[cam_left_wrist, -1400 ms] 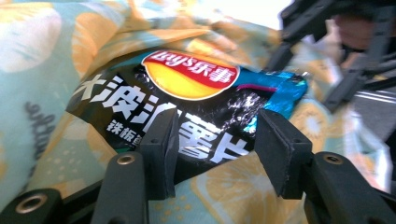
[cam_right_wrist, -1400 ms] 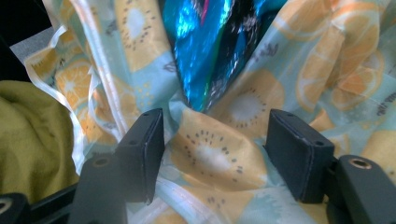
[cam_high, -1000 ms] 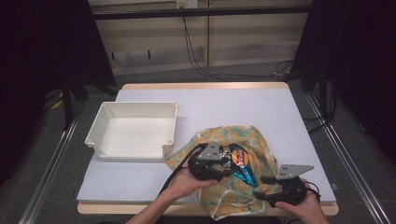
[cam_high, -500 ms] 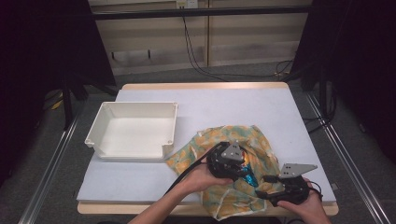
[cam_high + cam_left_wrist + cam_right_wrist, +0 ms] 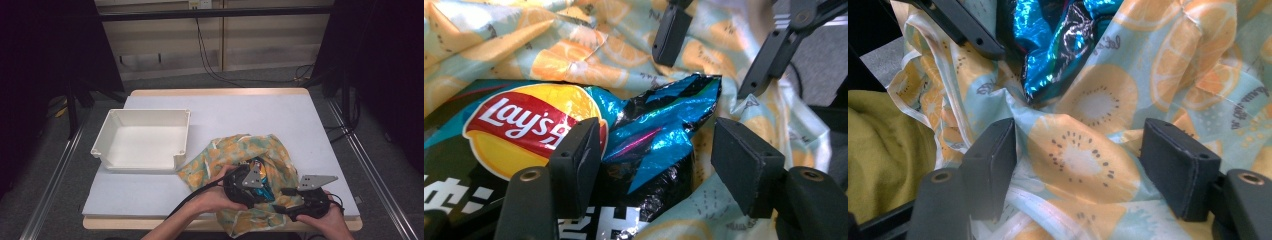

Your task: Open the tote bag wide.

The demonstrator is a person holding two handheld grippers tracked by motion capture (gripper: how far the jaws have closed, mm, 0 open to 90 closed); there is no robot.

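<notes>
White tray (image 5: pixel 142 142) on pale table (image 5: pixel 250 112), left of centre, cables (image 5: pixel 210 60) behind

The far half of the table (image 5: pixel 250 107) lies bare, giving a tool open passage there. The white tray (image 5: pixel 142 140) blocks the left side, while the fruit-print cloth (image 5: pixel 235 150) and chip bag (image 5: pixel 574 145) crowd the near right.

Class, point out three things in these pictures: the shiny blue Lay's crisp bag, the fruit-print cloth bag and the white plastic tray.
Shiny blue Lay's crisp bag (image 5: pixel 659 142), left gripper view, crinkled foil top.
Fruit-print cloth bag (image 5: pixel 1083 155), right gripper view, kiwi-slice print.
White plastic tray (image 5: pixel 181 144), high view, right wall.
</notes>
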